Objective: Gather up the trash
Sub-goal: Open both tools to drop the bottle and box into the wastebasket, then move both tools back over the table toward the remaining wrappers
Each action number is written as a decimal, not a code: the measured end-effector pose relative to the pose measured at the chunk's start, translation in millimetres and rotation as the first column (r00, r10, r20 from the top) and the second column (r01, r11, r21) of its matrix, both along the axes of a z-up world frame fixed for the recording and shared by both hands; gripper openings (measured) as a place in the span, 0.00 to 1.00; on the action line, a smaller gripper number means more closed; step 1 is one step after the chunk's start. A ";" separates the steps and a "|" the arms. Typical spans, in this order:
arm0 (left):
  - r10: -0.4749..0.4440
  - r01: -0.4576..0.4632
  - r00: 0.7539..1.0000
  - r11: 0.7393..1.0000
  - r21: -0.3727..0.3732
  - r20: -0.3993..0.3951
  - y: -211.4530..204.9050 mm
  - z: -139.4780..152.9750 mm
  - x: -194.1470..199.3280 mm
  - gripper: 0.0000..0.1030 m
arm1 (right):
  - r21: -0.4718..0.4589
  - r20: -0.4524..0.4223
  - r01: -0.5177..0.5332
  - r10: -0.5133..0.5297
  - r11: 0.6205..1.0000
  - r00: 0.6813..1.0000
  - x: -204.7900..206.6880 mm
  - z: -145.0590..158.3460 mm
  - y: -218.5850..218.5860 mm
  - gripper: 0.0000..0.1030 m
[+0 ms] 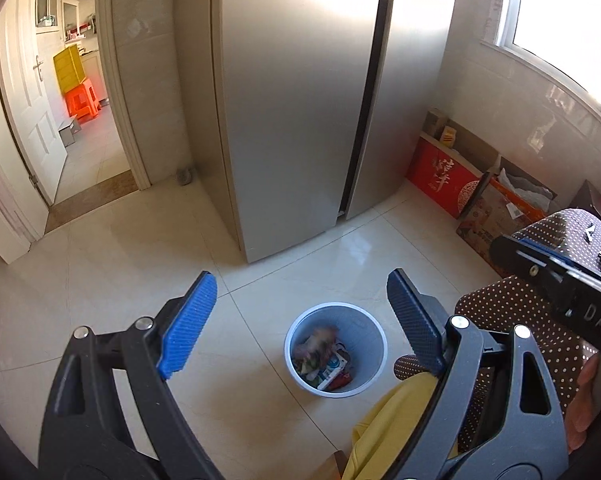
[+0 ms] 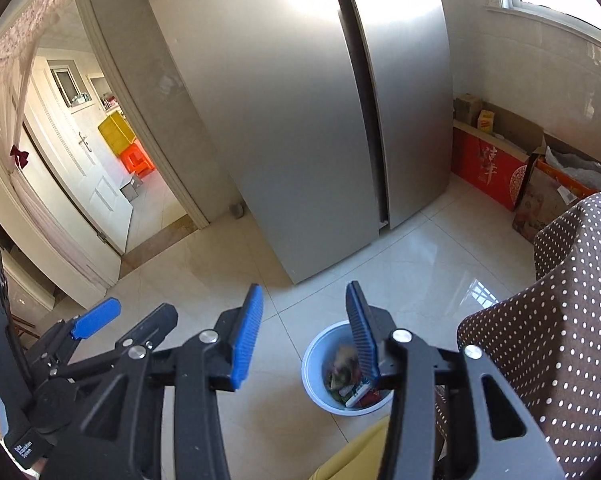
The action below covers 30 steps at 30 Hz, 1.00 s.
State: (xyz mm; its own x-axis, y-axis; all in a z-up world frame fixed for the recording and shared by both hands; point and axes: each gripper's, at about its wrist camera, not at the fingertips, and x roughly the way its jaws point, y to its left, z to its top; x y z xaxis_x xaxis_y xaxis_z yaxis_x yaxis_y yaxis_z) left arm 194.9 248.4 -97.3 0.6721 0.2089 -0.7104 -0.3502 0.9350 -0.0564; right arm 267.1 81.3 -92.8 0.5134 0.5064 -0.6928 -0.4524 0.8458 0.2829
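A pale blue trash bin [image 1: 364, 334] stands on the tiled floor below both grippers, holding several wrappers and packets [image 1: 324, 364]. It also shows in the right wrist view [image 2: 320, 376], partly behind the right finger. My left gripper [image 1: 300, 312] is open and empty, high above the bin. My right gripper [image 2: 304, 332] is open and empty, also above the bin. The left gripper shows at the left of the right wrist view [image 2: 96, 320]; the right gripper's body shows at the right of the left wrist view [image 1: 556, 276].
A silver two-door fridge [image 1: 308, 92] stands behind the bin. A table with a brown dotted cloth [image 2: 560, 312] is at the right, a yellow item [image 1: 396, 424] below it. Cardboard and red boxes [image 1: 448, 176] lean on the right wall. An open doorway [image 1: 80, 112] is at the left.
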 end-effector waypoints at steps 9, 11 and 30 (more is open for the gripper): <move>-0.048 0.048 0.999 0.999 0.005 0.015 -23.5 9.7 7.0 0.83 | 0.005 0.005 0.041 -0.041 0.999 0.999 -5.3 4.4 -23.4 0.42; -0.061 0.061 0.998 0.998 0.007 0.019 -30.1 12.6 8.8 0.83 | 0.006 0.006 0.056 -0.056 0.998 0.998 -4.4 5.0 -33.4 0.42; -0.301 0.302 0.953 0.953 -0.027 0.034 -145.7 24.7 54.4 0.83 | 0.003 0.022 0.377 -0.377 0.926 0.926 7.9 21.7 -200.1 0.48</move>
